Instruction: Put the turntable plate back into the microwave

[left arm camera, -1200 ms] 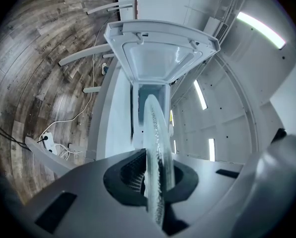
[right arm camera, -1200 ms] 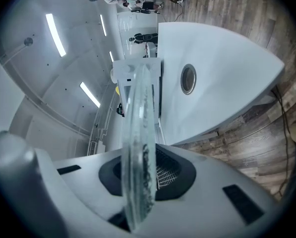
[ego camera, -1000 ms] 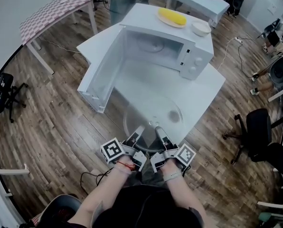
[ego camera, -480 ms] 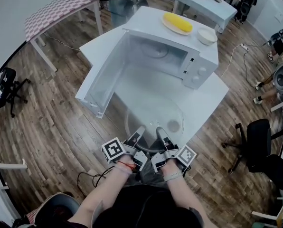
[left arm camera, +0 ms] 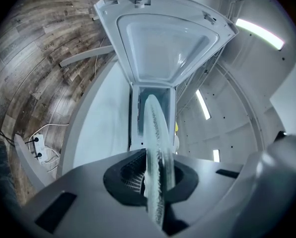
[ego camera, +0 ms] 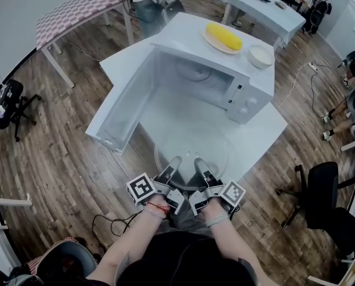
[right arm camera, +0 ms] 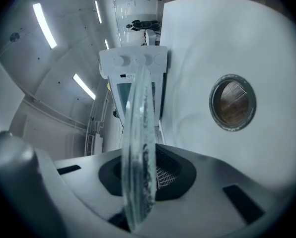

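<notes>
Over a white table [ego camera: 268, 127], wood-plank floor [ego camera: 58, 136] — left gripper [ego camera: 176, 159], right gripper [ego camera: 197, 159] both clamped on turntable plate [ego camera: 192, 140].

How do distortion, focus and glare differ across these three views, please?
Head view: wide-angle bowing curves the wooden floorboards, and the clear round glass turntable plate nearly vanishes against the white table. Left gripper view: strong fisheye, dark corners, plate edge blurred close up. Right gripper view: same, plus bright ceiling strip lights.

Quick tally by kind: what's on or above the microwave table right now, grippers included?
Microwave: 1
Glass turntable plate: 1
Corn cob: 1
Dish under the corn: 1
White bowl: 1
Grippers: 2, left gripper and right gripper
Total: 7
</notes>
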`<action>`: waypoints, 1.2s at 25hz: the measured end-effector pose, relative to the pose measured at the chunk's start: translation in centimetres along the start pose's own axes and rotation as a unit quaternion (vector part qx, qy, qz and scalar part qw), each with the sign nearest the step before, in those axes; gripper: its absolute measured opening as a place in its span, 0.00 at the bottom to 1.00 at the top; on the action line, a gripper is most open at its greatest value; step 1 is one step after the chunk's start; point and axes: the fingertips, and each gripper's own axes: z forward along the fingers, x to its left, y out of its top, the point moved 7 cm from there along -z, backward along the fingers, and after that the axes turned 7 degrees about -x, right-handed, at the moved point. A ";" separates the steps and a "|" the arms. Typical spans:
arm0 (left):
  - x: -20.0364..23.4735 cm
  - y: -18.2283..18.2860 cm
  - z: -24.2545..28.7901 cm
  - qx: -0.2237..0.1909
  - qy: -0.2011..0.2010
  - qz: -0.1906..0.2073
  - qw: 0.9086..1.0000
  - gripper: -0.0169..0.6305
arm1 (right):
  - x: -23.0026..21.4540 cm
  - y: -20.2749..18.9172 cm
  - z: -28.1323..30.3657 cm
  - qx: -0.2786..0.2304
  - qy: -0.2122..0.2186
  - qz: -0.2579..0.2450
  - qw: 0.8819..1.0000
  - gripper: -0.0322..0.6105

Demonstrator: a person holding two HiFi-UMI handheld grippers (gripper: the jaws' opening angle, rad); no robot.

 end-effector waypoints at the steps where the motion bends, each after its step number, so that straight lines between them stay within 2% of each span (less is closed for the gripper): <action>1: 0.1 -0.1 0.3 -0.002 0.001 0.001 1.000 0.07 | -0.1 0.3 0.2 0.002 0.000 0.000 1.000 0.13; 4: 0.7 -0.2 0.5 -0.006 0.013 0.011 1.000 0.07 | -0.3 0.8 0.4 0.008 -0.002 0.002 1.000 0.13; 8: 0.7 -0.5 0.7 -0.017 0.004 0.004 1.000 0.07 | -0.7 1.3 0.5 0.017 -0.004 0.001 1.000 0.13; 11: 1.5 -0.7 0.6 -0.020 0.018 0.016 1.000 0.07 | -1.2 1.6 0.4 0.022 -0.006 0.007 1.000 0.13; 20: 1.1 -0.9 1.7 -0.025 0.009 0.014 1.000 0.07 | -1.2 2.4 1.0 0.024 0.003 0.015 1.000 0.13; 30: 1.5 0.5 4.6 -0.010 0.005 0.008 1.000 0.07 | -1.7 3.5 3.7 0.008 0.015 0.014 1.000 0.13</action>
